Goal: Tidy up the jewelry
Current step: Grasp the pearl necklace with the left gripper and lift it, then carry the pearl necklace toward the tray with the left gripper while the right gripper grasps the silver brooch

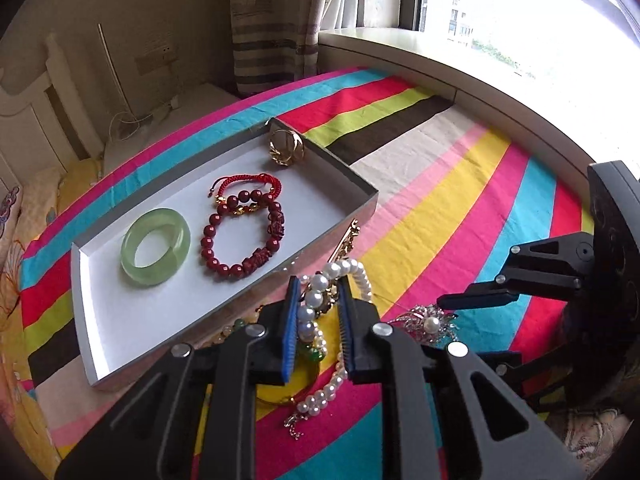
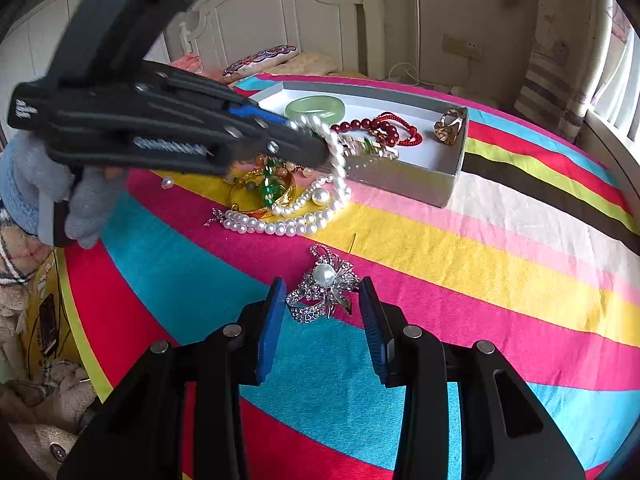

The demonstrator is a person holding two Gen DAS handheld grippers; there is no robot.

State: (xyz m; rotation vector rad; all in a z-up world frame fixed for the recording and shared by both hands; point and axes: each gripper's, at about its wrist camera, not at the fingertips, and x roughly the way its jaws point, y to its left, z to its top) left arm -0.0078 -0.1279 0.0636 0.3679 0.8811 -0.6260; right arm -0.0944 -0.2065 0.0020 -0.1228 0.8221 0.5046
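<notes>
Left gripper [image 1: 318, 292] is pinching the pearl necklace [image 2: 340, 168], lifting one limp, slippery loop just near of the tray [image 1: 86, 300], the rest trailing on the cloth, while right gripper [image 2: 322, 292] is straddling the brooch [image 2: 324, 284], fingers wide, gripping nothing.

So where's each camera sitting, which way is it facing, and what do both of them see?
Left wrist: on the left tongs, facing the window; own fingers around the pearls, right tongs at the right.
Right wrist: on the right tongs, facing the headboard; own open fingers flank the brooch, left tongs and gloved hand at the left.
Shared: tray, bangle, pearls, brooch.
</notes>
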